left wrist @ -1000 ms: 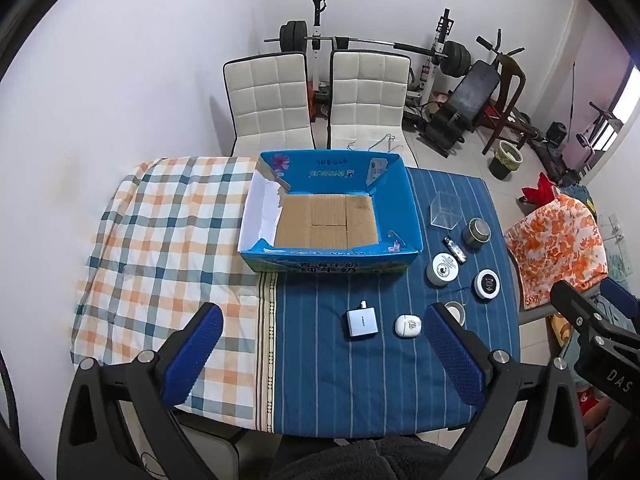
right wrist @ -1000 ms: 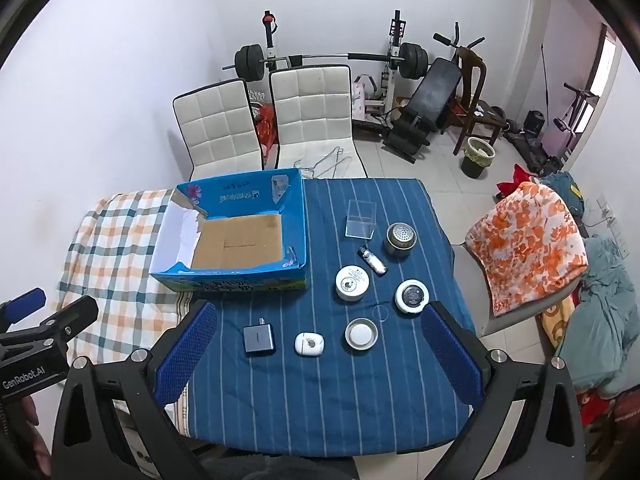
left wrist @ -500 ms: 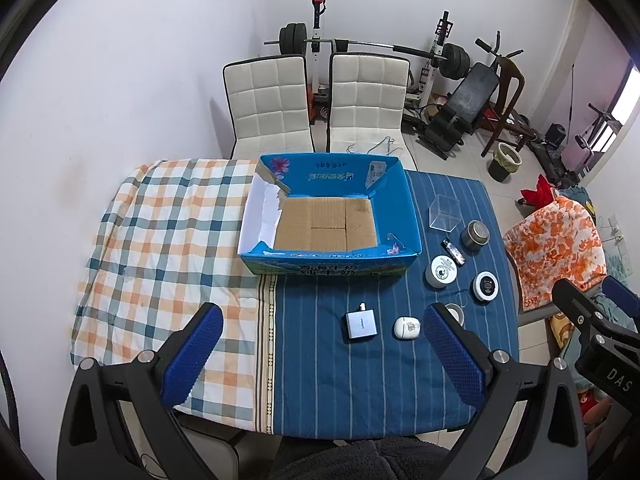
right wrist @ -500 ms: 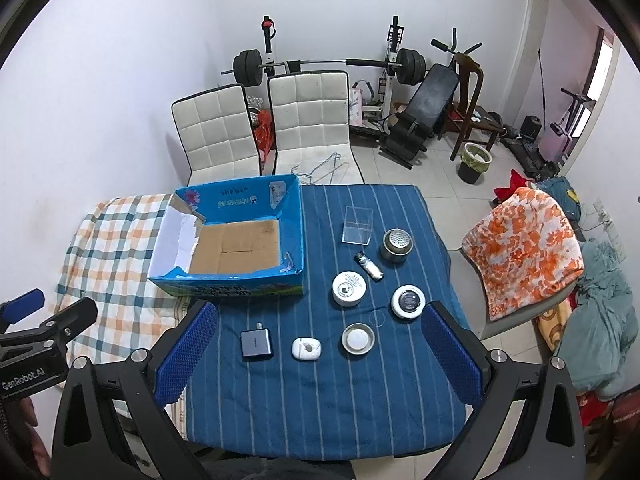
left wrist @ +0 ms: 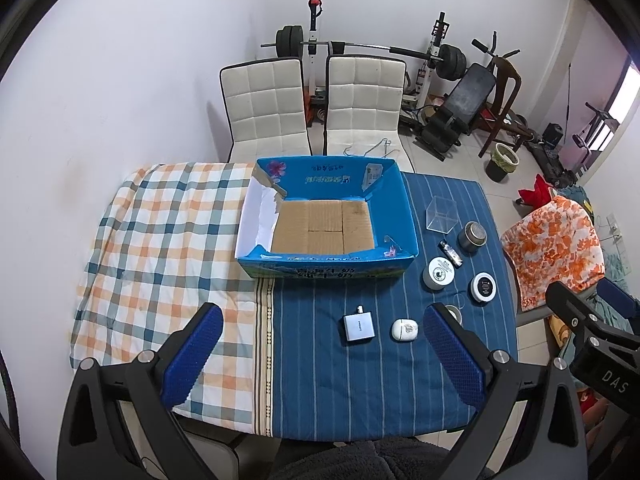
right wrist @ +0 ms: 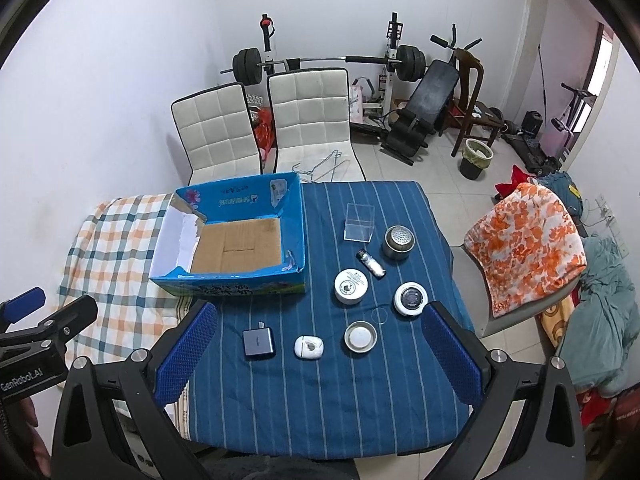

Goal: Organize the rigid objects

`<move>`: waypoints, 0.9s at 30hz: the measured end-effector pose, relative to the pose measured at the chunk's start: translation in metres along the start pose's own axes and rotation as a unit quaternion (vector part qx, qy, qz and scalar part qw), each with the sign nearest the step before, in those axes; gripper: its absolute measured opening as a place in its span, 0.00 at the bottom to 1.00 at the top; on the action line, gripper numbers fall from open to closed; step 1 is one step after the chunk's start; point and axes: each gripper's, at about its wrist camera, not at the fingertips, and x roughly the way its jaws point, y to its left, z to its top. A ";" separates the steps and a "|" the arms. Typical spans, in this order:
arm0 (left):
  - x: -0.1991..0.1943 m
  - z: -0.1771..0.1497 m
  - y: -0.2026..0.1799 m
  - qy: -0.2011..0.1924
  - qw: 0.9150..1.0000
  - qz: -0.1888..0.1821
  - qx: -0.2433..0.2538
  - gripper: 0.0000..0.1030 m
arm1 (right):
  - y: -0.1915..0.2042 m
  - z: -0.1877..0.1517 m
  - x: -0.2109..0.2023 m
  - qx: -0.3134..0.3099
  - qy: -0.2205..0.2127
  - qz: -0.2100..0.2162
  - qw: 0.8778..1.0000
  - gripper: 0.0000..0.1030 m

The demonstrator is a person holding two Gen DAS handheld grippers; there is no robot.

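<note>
Table (right wrist: 360, 408): we see a blue striped cloth over its right part and a checked cloth (left wrist: 160, 240) over its left, the two meeting under the box.
Box (right wrist: 296, 232): an open blue carton with a bare brown cardboard floor, at about 10 o'clock from the middle of the striped cloth in the right wrist view.
Clear case (right wrist: 359, 222): a see-through cube at 12 o'clock in the cluster of small things, just right of the box.
Metal tin (right wrist: 398, 242): at 3 o'clock from the clear case, close beside it.
White jar (right wrist: 351, 285): at 6 o'clock from the clear case; a dark-lidded jar (right wrist: 411, 298) sits at its 4 o'clock.
Shallow dish (right wrist: 361, 337): at 6 o'clock from the white jar, apart from it.
Charger (right wrist: 259, 343): a grey block at 9 o'clock from the dish, prongs toward the box.
White case (right wrist: 308, 347): a small rounded pod between charger and dish — touching neither.
Lighter (right wrist: 371, 263): a small dark-and-silver stick lying between the white jar and the tin.
Left gripper (left wrist: 320, 356): we hold it above the near table edge, jaws spread wide, nothing between them.
Right gripper (right wrist: 318, 354): likewise spread wide and holding nothing — charger, white case and dish show between its blue pads (right wrist: 452, 356).
</note>
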 end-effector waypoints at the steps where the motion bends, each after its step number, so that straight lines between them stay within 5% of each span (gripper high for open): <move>1: -0.001 0.001 0.000 -0.001 1.000 0.000 0.000 1.00 | -0.001 0.000 0.000 0.000 0.000 0.000 1.000 1.00; 27: -0.002 0.009 -0.009 -0.021 1.000 0.005 0.007 1.00 | -0.001 0.006 0.000 0.003 -0.006 -0.002 1.000 1.00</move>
